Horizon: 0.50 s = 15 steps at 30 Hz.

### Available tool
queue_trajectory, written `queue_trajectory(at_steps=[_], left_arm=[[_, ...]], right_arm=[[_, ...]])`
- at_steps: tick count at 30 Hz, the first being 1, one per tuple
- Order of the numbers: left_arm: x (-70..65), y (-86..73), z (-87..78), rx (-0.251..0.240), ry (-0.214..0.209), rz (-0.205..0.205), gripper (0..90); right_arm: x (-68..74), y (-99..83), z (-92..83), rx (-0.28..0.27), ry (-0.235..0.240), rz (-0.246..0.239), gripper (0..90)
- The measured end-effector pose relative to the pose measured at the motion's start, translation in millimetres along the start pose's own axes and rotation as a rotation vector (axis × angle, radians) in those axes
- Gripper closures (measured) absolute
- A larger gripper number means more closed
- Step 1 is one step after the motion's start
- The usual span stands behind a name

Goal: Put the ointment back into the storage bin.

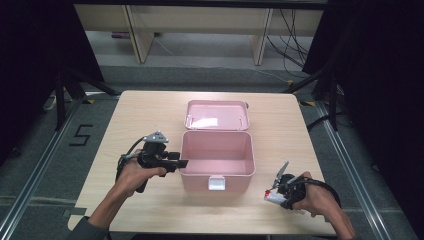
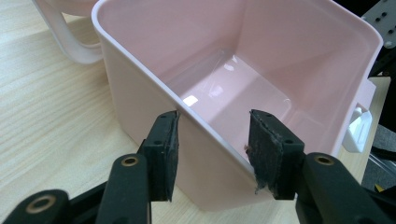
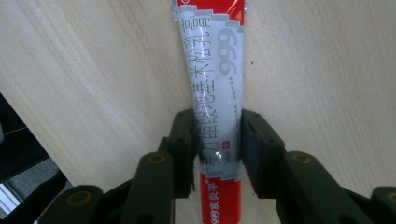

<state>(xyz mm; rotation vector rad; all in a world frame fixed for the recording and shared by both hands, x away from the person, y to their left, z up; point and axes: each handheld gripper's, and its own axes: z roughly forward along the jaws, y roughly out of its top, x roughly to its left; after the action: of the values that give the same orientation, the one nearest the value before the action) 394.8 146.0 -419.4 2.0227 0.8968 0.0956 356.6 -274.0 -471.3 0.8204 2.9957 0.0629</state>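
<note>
Tube [image 3: 217,88] of ointment, one only, lies flat on the desk [image 1: 150,107] at the near right, white with red ends. Beside it there is one pink box [image 1: 217,159], open at mid-desk, and one lid [image 1: 217,115] lying just beyond it on the far side, and two grippers.

From the high view the tube is a small white and red shape under the right gripper [image 1: 278,192]. The right gripper view looks along it lengthwise and makes the print legible: a large "999" in grey, with a column of Chinese characters I cannot read clearly. There the fingers [image 3: 183,140] stand close on either side of the tube, touching or nearly touching its edges; whether they press is unclear.

The left gripper [image 2: 212,140] sits half open astride the box's left wall, one pad outside, one inside, neither pressing. Its view shows the box's bare glossy floor.
</note>
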Motion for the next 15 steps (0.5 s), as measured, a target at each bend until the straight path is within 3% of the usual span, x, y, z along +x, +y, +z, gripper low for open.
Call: queue_trajectory(at_steps=[10,13,15], left_arm=[[0.0,0.0,0.0,0.002,0.002,0.003,53.1],[-0.1,0.0,0.2,-0.002,0.001,-0.001,53.1],[-0.1,0.1,0.1,0.001,0.003,0.002,53.1]], right_arm=[[2.7,6.4,0.2,0.044,-0.008,0.004,69.1],[4.3,6.5,-0.1,0.035,-0.012,-0.024,69.4],[5.0,6.3,-1.5,0.016,-0.012,-0.014,69.4]])
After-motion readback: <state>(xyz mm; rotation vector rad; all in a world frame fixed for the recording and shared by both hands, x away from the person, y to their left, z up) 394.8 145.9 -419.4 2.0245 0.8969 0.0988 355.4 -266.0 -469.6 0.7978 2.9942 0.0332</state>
